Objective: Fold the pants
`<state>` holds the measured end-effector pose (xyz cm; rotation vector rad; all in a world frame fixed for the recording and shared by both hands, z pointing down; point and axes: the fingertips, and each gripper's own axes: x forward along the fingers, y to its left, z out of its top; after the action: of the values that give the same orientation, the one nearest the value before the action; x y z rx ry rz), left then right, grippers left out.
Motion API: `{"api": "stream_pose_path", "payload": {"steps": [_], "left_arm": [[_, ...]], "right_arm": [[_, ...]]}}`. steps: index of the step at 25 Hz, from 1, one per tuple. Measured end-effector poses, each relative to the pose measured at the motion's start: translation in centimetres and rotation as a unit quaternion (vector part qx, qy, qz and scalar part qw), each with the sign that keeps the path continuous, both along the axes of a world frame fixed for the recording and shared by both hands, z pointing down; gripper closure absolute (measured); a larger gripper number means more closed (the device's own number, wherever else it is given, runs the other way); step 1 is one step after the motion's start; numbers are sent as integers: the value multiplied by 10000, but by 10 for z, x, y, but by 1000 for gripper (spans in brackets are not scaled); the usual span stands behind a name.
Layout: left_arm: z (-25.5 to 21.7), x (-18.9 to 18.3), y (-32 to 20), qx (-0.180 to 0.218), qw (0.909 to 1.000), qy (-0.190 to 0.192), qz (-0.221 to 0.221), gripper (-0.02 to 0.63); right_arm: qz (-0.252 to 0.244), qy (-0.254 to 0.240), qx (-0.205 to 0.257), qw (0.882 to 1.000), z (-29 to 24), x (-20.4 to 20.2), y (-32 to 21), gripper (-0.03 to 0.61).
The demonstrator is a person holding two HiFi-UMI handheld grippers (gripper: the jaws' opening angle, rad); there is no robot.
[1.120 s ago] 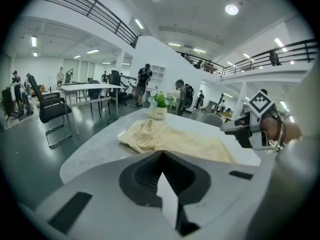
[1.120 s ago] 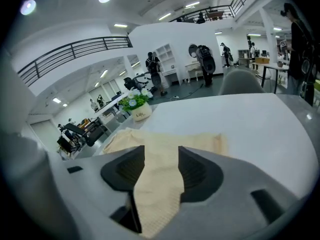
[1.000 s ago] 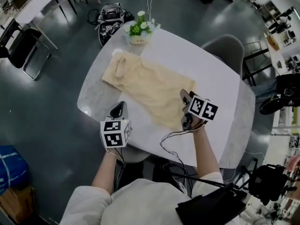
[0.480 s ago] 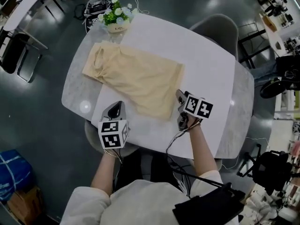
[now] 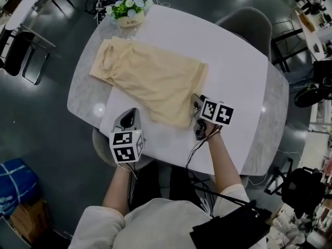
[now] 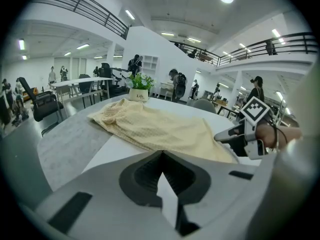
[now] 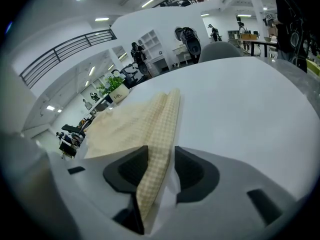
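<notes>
Pants: pale yellow pants [image 5: 150, 79] lie spread flat and slantwise on the worktop, with the waist end at the far left and the leg ends at the near right.
Pants corner: the near-right leg edge rises off the surface and runs up between the jaws of the right tool.
Right tool: the right tool [image 5: 195, 99] sits at that corner, pointing steeply down. Its jaws have just been closing but stand apart. The cloth lies against one pad [image 7: 131, 169] and a thin gap shows on the other side, so it is not pinched yet.
Left tool: the left tool [image 5: 130, 113] is closed with nothing in it. Its tips meet over bare worktop near the front edge, apart from the pants' near side.
Worktop: a rounded worktop [image 5: 236, 69], white across the middle and grey stone at both ends.
Plant pot: a small plant pot [image 5: 127, 17] with flowers stands at the far left edge, just beyond the waist end.
Chair: a grey chair [image 5: 245, 21] is tucked in at the far side.
</notes>
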<state>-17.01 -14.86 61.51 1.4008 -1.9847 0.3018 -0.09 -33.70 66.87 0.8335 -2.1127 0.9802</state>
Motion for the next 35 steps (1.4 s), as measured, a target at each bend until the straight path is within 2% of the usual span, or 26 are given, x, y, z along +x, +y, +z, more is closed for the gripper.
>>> {"api": "stream_pose_path", "payload": {"steps": [13, 14, 15, 19, 28, 35], "left_arm": [[1, -6, 12, 62, 9999, 18, -125, 612], [1, -6, 14, 75, 9999, 16, -141, 612], [0, -7, 16, 86, 9998, 14, -161, 612], [-4, -13, 24, 120, 9995, 18, -282, 612], [-25, -33, 50, 185, 9979, 0, -614, 612], [-55, -58, 66, 327, 9963, -130, -783, 612]], "right_arm": [[-133, 576, 234, 9980, 5, 5, -4, 499], [-162, 565, 229, 9980, 5, 4, -3, 508], [-189, 551, 224, 9981, 5, 3, -2, 552], [-303, 668, 316, 9968, 0, -2, -2, 577], [-604, 371, 360, 9968, -51, -27, 8, 580], [-958, 146, 508, 9940, -97, -78, 24, 580]]}}
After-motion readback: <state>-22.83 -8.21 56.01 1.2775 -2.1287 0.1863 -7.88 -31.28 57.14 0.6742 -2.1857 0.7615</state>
